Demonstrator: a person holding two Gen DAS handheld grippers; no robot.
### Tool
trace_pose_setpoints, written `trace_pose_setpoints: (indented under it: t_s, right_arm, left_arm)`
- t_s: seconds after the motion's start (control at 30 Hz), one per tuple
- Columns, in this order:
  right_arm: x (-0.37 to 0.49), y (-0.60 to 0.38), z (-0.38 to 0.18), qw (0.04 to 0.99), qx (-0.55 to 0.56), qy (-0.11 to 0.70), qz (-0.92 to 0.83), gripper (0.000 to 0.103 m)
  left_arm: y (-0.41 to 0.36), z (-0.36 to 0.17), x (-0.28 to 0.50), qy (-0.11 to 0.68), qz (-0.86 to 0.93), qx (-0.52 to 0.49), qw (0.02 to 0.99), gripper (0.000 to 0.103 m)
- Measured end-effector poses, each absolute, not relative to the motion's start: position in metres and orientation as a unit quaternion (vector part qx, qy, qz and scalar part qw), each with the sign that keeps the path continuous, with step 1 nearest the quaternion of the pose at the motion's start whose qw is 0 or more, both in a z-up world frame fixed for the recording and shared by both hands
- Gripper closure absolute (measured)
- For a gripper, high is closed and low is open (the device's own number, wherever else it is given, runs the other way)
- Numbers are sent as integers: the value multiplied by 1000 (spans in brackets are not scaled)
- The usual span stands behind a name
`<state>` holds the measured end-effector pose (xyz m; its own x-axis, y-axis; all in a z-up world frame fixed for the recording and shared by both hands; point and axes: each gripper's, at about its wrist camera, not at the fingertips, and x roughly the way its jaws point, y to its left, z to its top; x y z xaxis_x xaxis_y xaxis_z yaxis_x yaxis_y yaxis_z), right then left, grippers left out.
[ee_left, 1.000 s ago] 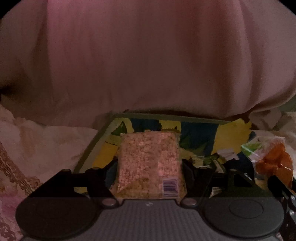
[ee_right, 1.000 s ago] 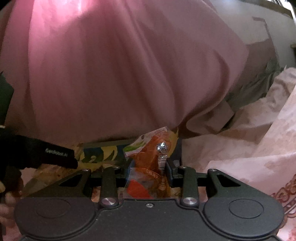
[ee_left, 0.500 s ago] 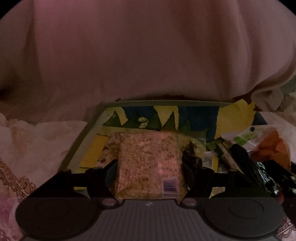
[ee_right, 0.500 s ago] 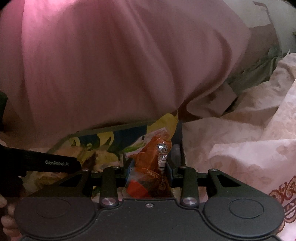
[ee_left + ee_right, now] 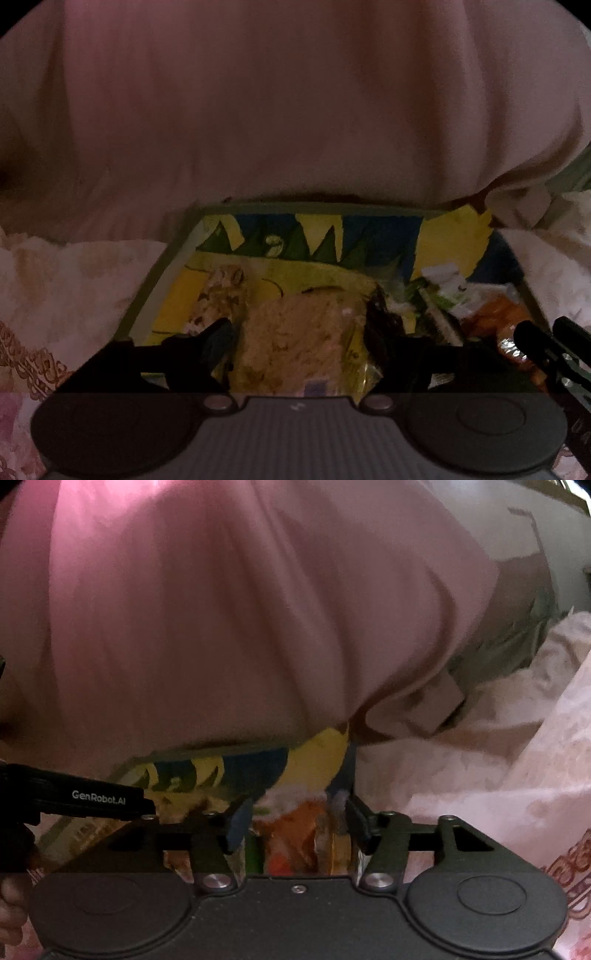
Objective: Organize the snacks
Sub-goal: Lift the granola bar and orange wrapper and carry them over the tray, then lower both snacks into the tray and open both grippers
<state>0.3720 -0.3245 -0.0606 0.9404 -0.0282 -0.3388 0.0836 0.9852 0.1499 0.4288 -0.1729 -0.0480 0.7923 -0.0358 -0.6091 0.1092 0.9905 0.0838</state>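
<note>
Inside patterned box (image 5: 173,258): cereal packet (image 5: 303,343), orange snack bag (image 5: 295,834).

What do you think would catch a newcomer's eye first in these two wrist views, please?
The pink garment fills the upper half of both views. Below it sits the yellow, blue and green patterned box, with snacks inside. Nearest the cameras, the clear packet of pale puffed snack lies between the left gripper fingers, and the orange snack packet between the right gripper fingers; both sets of jaws have just been opening.
</note>
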Motion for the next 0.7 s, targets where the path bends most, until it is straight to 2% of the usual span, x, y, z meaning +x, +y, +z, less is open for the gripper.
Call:
trace_pose_setpoints:
  t_s: [0.1,0.23,0.33,0.53,0.7]
  right_arm:
    - [362,-324,-50,984,78,156,-29,31]
    - [343,-325,-32,987,85,136,-30,17]
    - [326,-327,-21,987,94,124,-30,9]
    - [294,-322,-3,991,78,106,-25,1]
    - [267,-314,11,994,63,93,-16,1]
  left_arm:
    - [-169,-38,420,307,-44,48,950,15]
    - [-163,-22,402,287,-38,40,956,2]
    - [-156,-13,386,275,-37,44,960,1]
    - [-139,9,348,255,-29,42,966,1]
    - [-123,21,310,245,-21,26,969,1]
